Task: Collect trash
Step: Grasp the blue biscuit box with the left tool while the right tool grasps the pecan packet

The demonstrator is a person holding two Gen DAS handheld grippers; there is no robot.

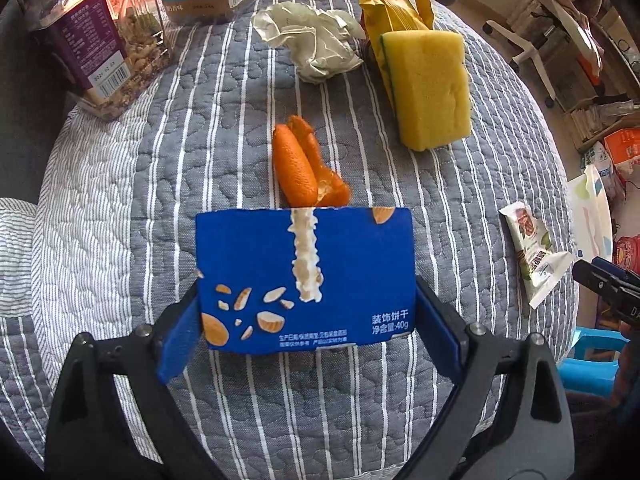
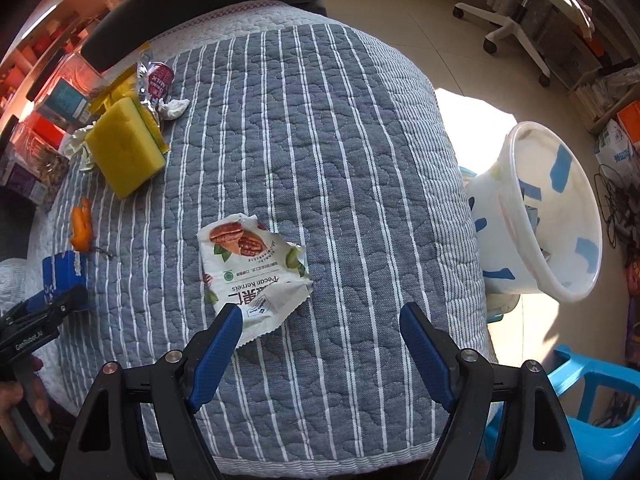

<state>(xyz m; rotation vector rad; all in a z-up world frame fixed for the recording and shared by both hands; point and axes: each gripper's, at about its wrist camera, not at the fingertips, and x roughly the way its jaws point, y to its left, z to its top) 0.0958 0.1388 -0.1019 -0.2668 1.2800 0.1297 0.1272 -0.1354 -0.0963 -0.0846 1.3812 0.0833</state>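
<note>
My left gripper [image 1: 306, 312] is shut on a blue biscuit box [image 1: 306, 276], its pads pressing both sides; the box also shows at the left of the right wrist view [image 2: 64, 270]. Orange peel [image 1: 306, 168] lies just beyond the box. A crumpled white paper [image 1: 316, 42] and a yellow wrapper [image 1: 390, 8] lie farther back. My right gripper [image 2: 320, 332] is open and empty, its left finger over the edge of a torn white pecan wrapper [image 2: 252, 268], also seen in the left wrist view [image 1: 534, 252]. A white bin [image 2: 552, 216] stands off the table's right edge.
A yellow sponge [image 1: 430, 86] lies at the back, beside the yellow wrapper. Two clear nut jars [image 1: 96, 36] stand at the back left. The table carries a grey striped quilted cloth [image 2: 320, 140]. A blue plastic stool [image 2: 592, 404] and an office chair [image 2: 516, 28] stand on the floor to the right.
</note>
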